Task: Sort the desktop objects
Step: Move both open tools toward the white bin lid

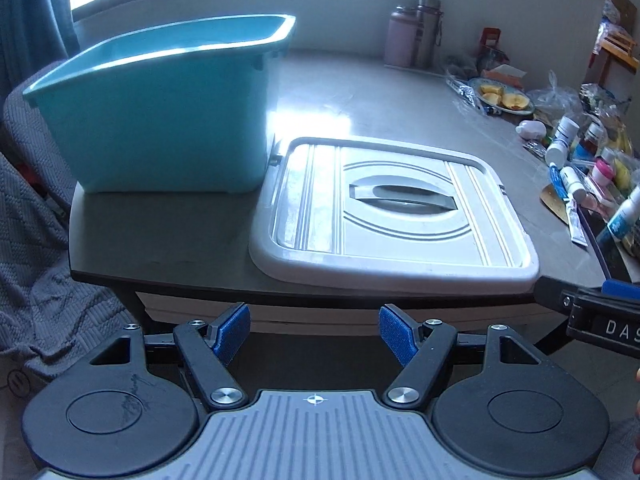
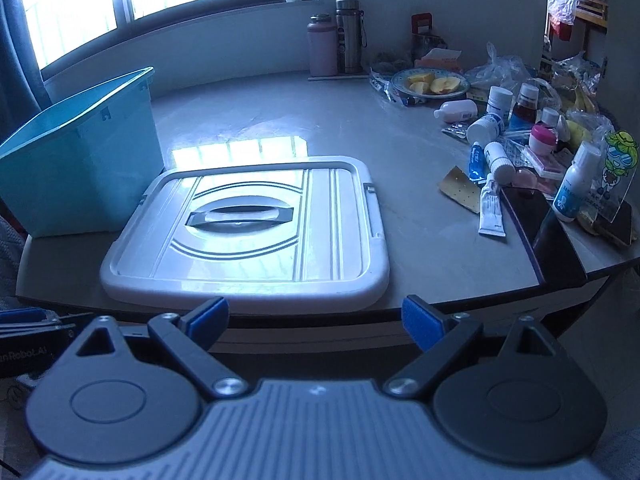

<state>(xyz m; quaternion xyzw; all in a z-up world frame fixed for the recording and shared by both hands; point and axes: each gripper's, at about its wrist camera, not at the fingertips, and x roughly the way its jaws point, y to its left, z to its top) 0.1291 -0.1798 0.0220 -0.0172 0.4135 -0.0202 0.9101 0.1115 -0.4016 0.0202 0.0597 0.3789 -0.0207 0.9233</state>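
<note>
The clutter I have to sort sits at the right of both frames: a white tube (image 2: 491,210) lies flat nearest the table edge, with a blue tube (image 2: 477,160) and a tipped white bottle (image 2: 499,159) just above it. A second white bottle (image 2: 486,127) lies on its side further up. A pink-capped jar (image 2: 543,139) stands behind them, and a blue-labelled bottle (image 2: 576,184) stands upright at the far right beside a dark phone (image 2: 548,236) that reaches the table edge. Higher in the right wrist frame a plate (image 2: 430,82) holds cut fruit, and two flasks (image 2: 336,42) stand against the wall near top centre.

The bin (image 1: 160,108) fills the upper left of the left wrist frame, upright on the table (image 1: 360,96); I cannot see its floor. Its white lid (image 1: 388,208) lies flat in the frame's centre, handle up, just beside the bin and close to the near edge.

My left gripper (image 1: 315,334) is at the bottom of its frame, short of the table edge, jaws spread wide with nothing between them. My right gripper (image 2: 316,320) is likewise low in its frame, short of the lid, jaws wide apart and empty.
</note>
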